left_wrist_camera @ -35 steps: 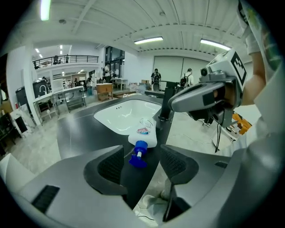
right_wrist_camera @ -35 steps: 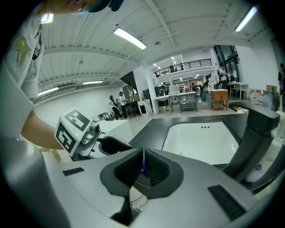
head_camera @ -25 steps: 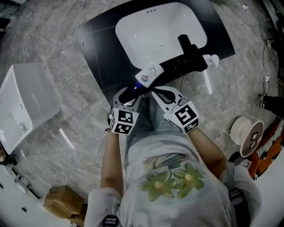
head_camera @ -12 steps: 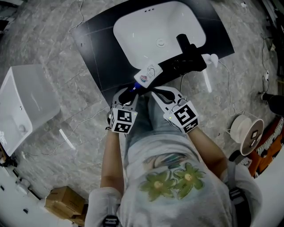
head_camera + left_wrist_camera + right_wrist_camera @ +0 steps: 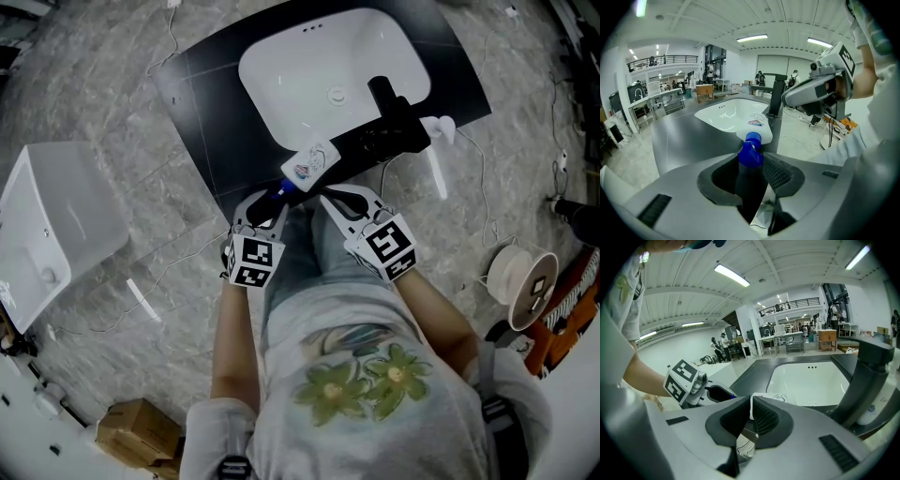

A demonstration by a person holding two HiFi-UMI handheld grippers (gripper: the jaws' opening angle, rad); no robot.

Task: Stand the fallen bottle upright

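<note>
A white bottle with a blue cap lies on its side on the black counter, at the front rim of the sink. My left gripper is closed on the cap end. In the left gripper view the blue cap sits between the pads of that gripper, and the bottle body points away toward the basin. My right gripper hangs just right of the cap, off the bottle. In its own view the right gripper has its jaws together and empty, with the bottle just beyond the tips.
The white sink basin is set in the counter, with a black faucet at its right rim and a small white object beside that. On the floor are a white box, a cable spool and a cardboard box.
My left gripper has shifted slightly and its fingers now sit closer about the blue cap. The bottle and my right gripper have kept their places.
</note>
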